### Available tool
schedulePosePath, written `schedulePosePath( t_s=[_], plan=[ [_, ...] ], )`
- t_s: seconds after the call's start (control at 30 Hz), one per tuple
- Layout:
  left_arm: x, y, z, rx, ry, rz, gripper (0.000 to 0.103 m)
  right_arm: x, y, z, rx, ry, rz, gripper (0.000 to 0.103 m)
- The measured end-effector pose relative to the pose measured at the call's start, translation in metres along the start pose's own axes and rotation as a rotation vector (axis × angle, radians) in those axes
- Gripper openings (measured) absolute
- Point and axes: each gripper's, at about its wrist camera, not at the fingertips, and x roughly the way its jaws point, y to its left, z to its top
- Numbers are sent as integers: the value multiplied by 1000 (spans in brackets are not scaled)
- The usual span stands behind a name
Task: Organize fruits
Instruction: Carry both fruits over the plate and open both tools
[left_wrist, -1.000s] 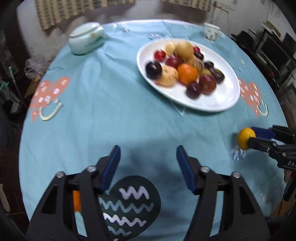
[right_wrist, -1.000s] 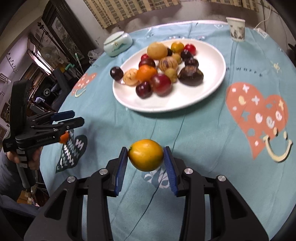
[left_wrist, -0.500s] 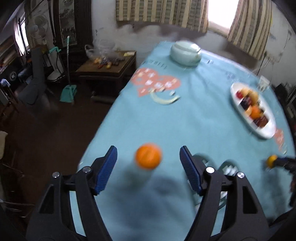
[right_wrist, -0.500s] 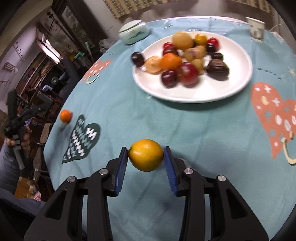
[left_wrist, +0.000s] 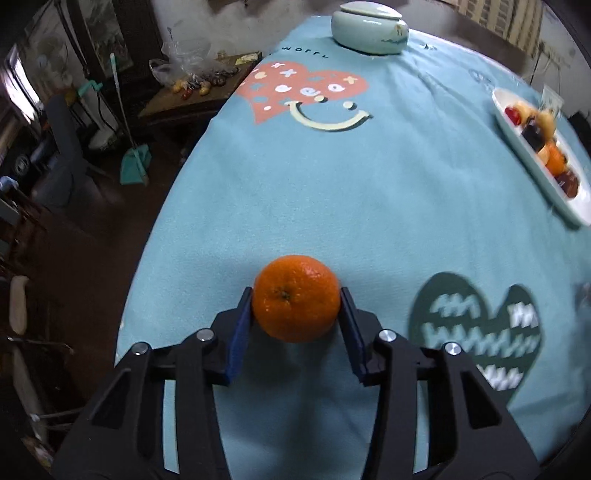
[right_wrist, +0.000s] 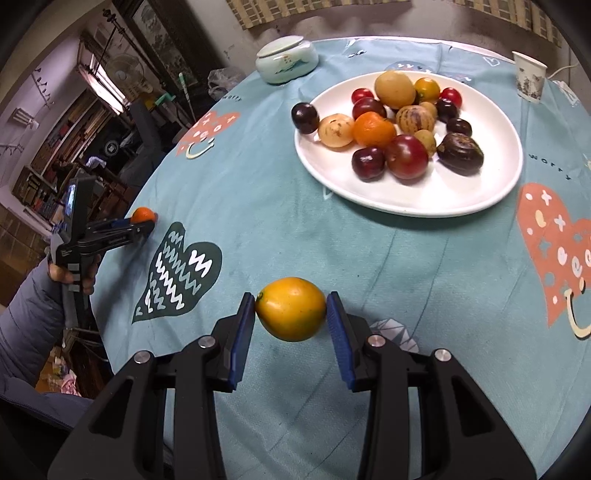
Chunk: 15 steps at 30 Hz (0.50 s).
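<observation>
An orange mandarin (left_wrist: 295, 310) sits near the table's left edge on the blue cloth. My left gripper (left_wrist: 295, 293) is closing, and its blue pads press the mandarin on both sides. In the right wrist view the left gripper (right_wrist: 143, 226) is at the far left, holding the mandarin (right_wrist: 142, 214) low over the cloth. My right gripper (right_wrist: 291, 297) is shut on a yellow-orange oval fruit (right_wrist: 291, 314), held above the cloth. The white plate (right_wrist: 406, 201) beyond it holds several mixed fruits; the plate (left_wrist: 574, 206) shows at the right edge of the left wrist view.
A pale green lidded jar (right_wrist: 286, 61) stands at the table's far side and a paper cup (right_wrist: 530, 75) at the far right. The table edge (left_wrist: 155, 236) drops to the floor just left of the mandarin. A person's sleeve (right_wrist: 26, 321) is at the lower left.
My left gripper swung left to the table's edge, came down around the mandarin and closed on it. My right gripper kept the yellow fruit and drifted slightly.
</observation>
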Motion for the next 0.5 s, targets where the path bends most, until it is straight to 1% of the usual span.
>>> schedulePosePath(
  t_s=[0.07, 0.1, 0.17, 0.2, 0.27, 0.3, 0.33, 0.4, 0.47, 0.5],
  plan=[
    [-17, -13, 8, 35, -45, -23, 45, -3, -2, -2, 10, -11, -5, 40],
    [-28, -23, 13, 48, -72, -56, 45, -4, -4, -2, 15, -16, -7, 40],
    [-56, -55, 31, 78, -136, -171, 45, -7, -7, -1, 26, -34, -9, 40],
    [-64, -70, 39, 99, -158, -207, 45, -10, -9, 0, 30, -51, -17, 40],
    [-85, -114, 57, 164, -210, -290, 45, -17, -15, 5, 38, -77, -29, 40],
    [-90, -129, 64, 182, -221, -319, 45, -24, -19, 9, 40, -102, -40, 40],
    [-97, -151, 77, 202, -234, -369, 45, -30, -22, 14, 41, -126, -49, 40],
    [-106, -177, 88, 224, -248, -417, 45, -51, -33, 25, 51, -194, -66, 40],
    [-110, -206, 104, 254, -260, -422, 46, -69, -42, 35, 56, -252, -85, 40],
    [-109, -221, 110, 271, -253, -428, 46, -77, -46, 39, 58, -277, -94, 40]
  ],
)
